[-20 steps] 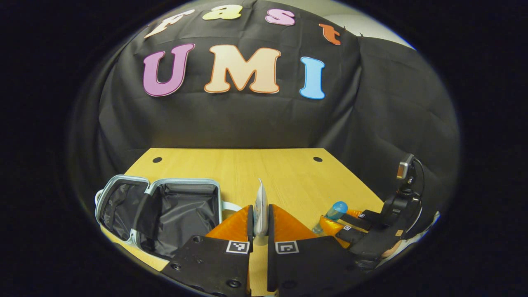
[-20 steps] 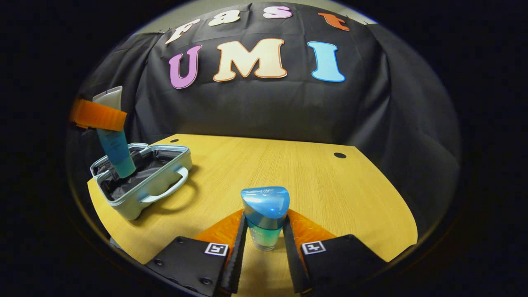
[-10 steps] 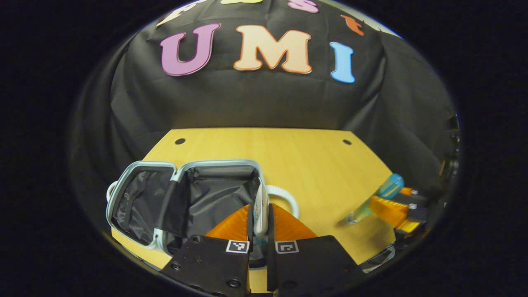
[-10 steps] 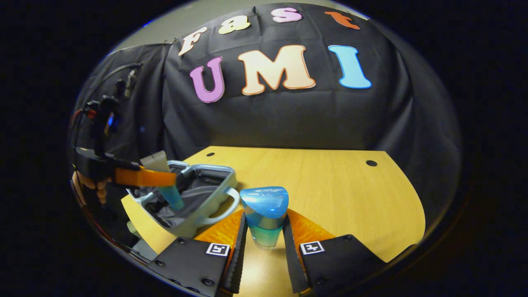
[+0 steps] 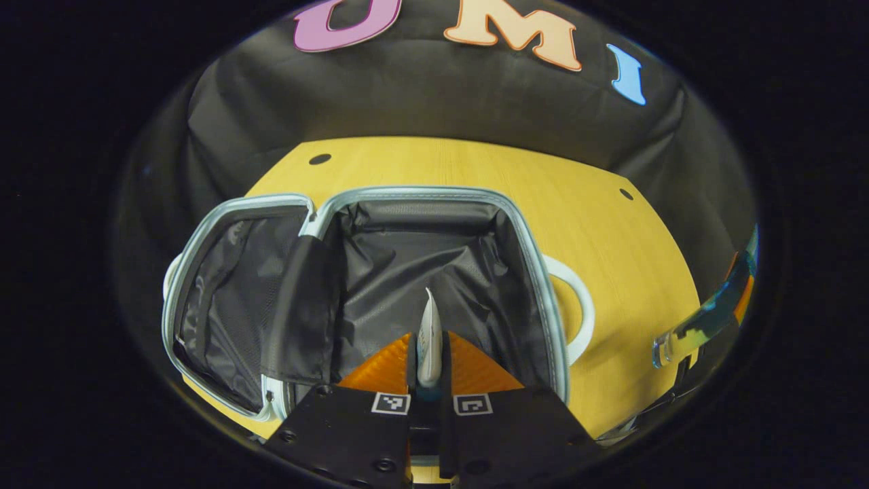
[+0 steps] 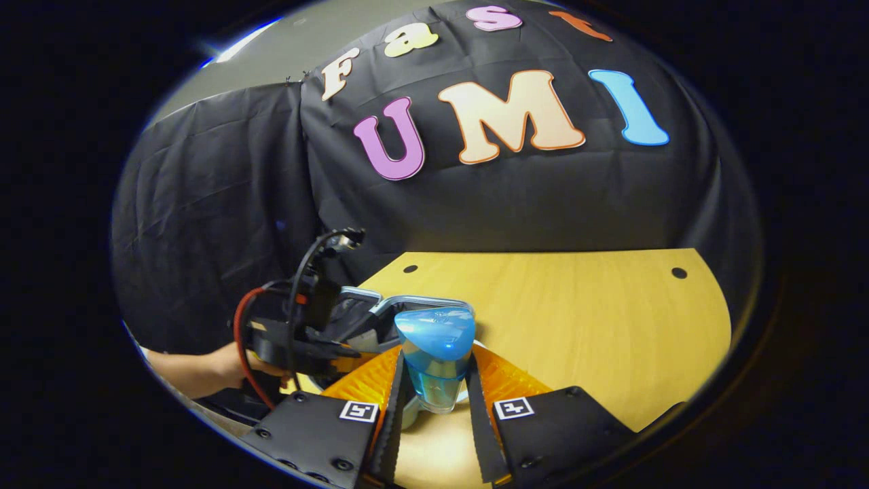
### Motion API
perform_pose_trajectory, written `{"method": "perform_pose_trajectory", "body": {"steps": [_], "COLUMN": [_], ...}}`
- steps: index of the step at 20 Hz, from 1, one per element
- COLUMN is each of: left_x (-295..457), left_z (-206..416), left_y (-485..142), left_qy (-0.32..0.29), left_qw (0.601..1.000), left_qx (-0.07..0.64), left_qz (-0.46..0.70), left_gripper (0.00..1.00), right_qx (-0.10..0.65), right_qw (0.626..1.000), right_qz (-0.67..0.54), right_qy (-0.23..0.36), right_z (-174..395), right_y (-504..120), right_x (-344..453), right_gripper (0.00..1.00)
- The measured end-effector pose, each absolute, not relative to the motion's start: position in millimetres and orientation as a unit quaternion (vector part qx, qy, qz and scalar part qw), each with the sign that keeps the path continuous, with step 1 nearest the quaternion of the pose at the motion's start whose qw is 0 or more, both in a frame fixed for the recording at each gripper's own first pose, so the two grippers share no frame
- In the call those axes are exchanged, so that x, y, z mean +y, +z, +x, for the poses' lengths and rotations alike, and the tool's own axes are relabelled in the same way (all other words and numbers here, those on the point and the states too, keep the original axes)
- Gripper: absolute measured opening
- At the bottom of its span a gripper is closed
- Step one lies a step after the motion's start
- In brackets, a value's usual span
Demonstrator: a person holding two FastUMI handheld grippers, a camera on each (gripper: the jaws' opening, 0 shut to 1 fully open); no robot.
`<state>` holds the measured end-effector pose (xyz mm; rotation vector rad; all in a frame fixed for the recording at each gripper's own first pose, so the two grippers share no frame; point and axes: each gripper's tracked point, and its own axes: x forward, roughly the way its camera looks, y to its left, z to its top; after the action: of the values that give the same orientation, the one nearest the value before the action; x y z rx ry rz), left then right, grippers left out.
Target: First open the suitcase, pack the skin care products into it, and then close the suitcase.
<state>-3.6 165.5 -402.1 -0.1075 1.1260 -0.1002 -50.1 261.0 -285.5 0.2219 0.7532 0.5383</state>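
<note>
The suitcase (image 5: pixel 434 204) lies wide open on the wooden table (image 5: pixel 611 272), so the first job is done. Both halves have dark lining inside, and no bottle or tube can be seen lying in them yet. So the packing is just getting started, and closing the lid has to wait until the end. The left gripper (image 5: pixel 429 353) is right above the bigger half of the case. Its two fingers are squeezed together on a thin white tube (image 5: pixel 429 333), which stands up between them with its flat end pointing up. It looks like the tube is about to go down into the case (that is only my guess). In the right gripper view, the right gripper (image 6: pixel 434 387) has its fingers pressed on both sides of a small bottle (image 6: pixel 434 363) with a rounded blue cap and blue-green liquid. The bottle sits upright between the fingers, a bit above the table and close to the suitcase rim (image 6: pixel 421 302). In that same view, the other gripper and the hand (image 6: pixel 227 360) holding it are off to the left, over the case. So two skin care things are held, one in each gripper, and both have yet to go in.
</note>
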Motion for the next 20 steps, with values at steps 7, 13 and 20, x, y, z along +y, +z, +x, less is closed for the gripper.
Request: {"method": "perform_pose_trajectory", "body": {"steps": [7,13,20], "left_x": [175.2,221.2,321.4], "left_z": [27.5,55.1,62.8], "left_y": [-403.8,-362.4,-326.3], "left_qy": [-0.076,-0.064,0.017], "left_qw": [0.863,0.900,0.921], "left_qx": [0.497,0.426,0.382], "left_qz": [-0.060,-0.064,-0.075], "left_gripper": [0.57,0.87,0.89], "right_qx": [0.392,0.439,0.518], "right_qw": [0.871,0.853,0.816], "right_qz": [0.090,0.078,0.086], "right_qy": [0.282,0.272,0.243], "right_z": [-53.8,-56.7,-74.2], "right_y": [-309.3,-363.0,-428.3], "right_x": [316.3,346.7,372.1], "right_gripper": [0.45,0.45,0.48]}}
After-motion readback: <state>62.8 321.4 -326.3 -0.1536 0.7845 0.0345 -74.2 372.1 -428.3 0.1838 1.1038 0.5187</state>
